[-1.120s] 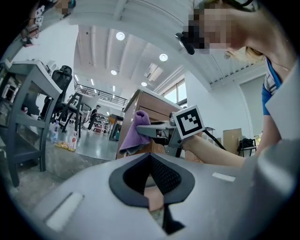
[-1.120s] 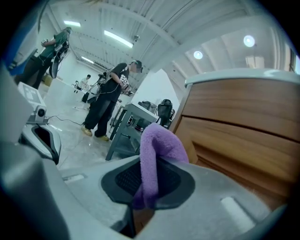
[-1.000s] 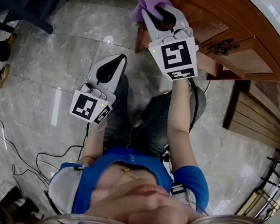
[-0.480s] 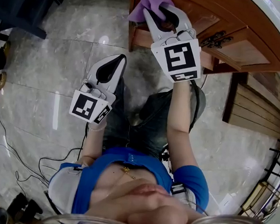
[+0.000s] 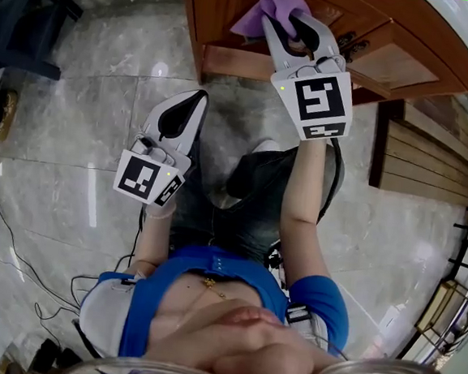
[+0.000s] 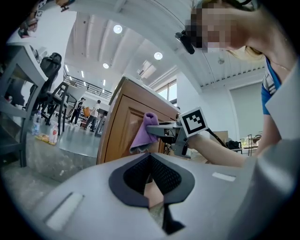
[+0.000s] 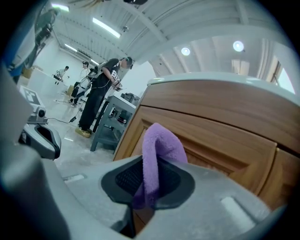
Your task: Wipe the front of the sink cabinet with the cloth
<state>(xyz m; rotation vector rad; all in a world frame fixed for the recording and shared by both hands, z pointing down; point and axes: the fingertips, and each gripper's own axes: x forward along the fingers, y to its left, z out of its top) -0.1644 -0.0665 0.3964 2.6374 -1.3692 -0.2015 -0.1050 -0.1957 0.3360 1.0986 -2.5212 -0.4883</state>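
— Right gripper point(image 5: 302, 19)?
— My 2 jaws are clamped on the purple cloth point(image 5: 264, 7), which lies against the sink cabinet front point(image 5: 225, 10) (only the left gripper view shows that side-on).
— Left gripper point(image 5: 199, 98)?
— Jaws together, holding nothing, above the floor point(image 5: 76, 128).

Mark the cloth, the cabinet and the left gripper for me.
cloth point(image 7: 158, 140): right gripper view, on the fold above the jaws.
cabinet point(image 7: 211, 124): right gripper view, on the wooden front.
left gripper point(image 5: 201, 99): head view, at the closed tips.
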